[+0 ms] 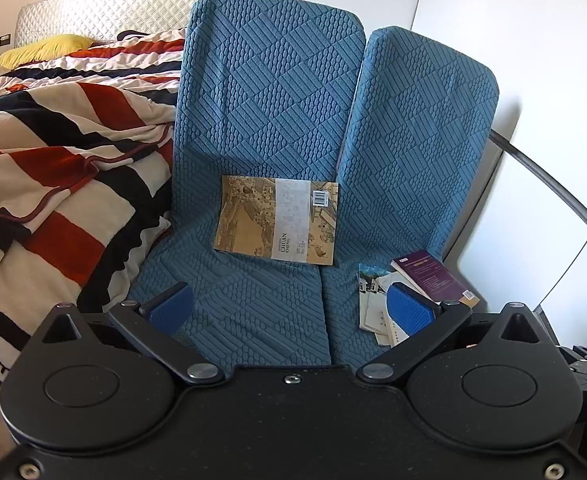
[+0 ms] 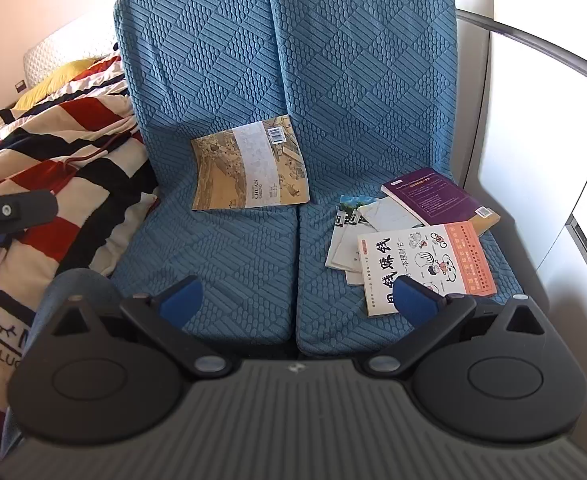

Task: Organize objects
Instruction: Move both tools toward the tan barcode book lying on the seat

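Two blue quilted seat cushions (image 2: pixel 249 256) stand side by side, each folded into a back and a seat, and they serve as the landmark here.

A tan book with a pale band and a barcode (image 1: pixel 278 219) leans against the back of the left-hand cushion, its lower edge at the fold where back meets seat, close to the seam between the two cushions. The same tan book (image 2: pixel 251 166) shows tilted in the right wrist view.

On the seat of the right-hand cushion lies a loose pile. A purple book (image 2: pixel 439 196) sits farthest back, near the cushion's fold. A white and orange book with cartoon figures (image 2: pixel 429 266) lies toward the front, overlapping the purple book's near corner. Several pale booklets (image 2: pixel 353 236) fan out beneath it, spreading toward the seam.

Left of the cushions, a striped blanket in red, black and cream (image 1: pixel 61 168) is heaped on a bed, pressing against the left cushion's side. A yellow pillow (image 1: pixel 43 50) lies farther back on the bed, in front of a white quilted headboard (image 1: pixel 105 10).

The left claw (image 1: pixel 291 308) hovers over the front of the cushions, jaws spread wide with nothing between them. The right claw (image 2: pixel 299 298) hangs likewise, jaws wide and empty, its right pad in front of the cartoon book's near edge; whether it touches the book I cannot tell.
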A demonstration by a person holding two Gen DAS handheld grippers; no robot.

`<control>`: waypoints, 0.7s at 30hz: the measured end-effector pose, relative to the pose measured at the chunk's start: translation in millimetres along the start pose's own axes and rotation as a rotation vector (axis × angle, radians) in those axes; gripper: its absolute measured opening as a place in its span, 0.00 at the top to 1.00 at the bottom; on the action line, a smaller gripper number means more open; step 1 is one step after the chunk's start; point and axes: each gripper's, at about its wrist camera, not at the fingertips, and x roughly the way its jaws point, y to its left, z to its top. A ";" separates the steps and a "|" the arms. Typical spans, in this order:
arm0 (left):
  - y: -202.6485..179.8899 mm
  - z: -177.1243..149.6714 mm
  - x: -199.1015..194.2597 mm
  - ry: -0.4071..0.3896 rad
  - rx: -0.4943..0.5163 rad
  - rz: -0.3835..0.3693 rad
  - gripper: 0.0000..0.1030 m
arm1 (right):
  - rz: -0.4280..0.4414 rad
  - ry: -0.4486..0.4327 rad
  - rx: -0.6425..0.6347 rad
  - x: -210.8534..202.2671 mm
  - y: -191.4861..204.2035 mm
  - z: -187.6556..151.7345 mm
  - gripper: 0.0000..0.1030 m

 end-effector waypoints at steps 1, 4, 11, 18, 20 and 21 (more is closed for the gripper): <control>0.2 -0.1 0.4 0.001 0.000 -0.001 0.00 | -0.002 -0.001 0.000 0.6 -0.3 1.0 0.00; 1.1 1.6 5.7 0.009 -0.001 -0.005 0.00 | -0.007 -0.002 0.003 1.5 -1.8 3.2 0.00; 3.5 -5.1 6.6 0.017 0.001 -0.022 0.00 | -0.015 -0.009 0.011 -1.9 -5.8 6.8 0.00; 7.0 -9.0 7.8 0.023 -0.003 -0.028 0.00 | -0.028 -0.007 0.013 -6.1 -6.2 7.0 0.00; 7.9 -10.0 6.0 0.020 0.001 -0.032 0.00 | -0.031 -0.008 0.012 -7.3 -6.3 6.6 0.00; 7.8 -10.1 5.1 0.019 0.005 -0.032 0.00 | -0.032 -0.010 0.013 -7.9 -6.5 6.3 0.00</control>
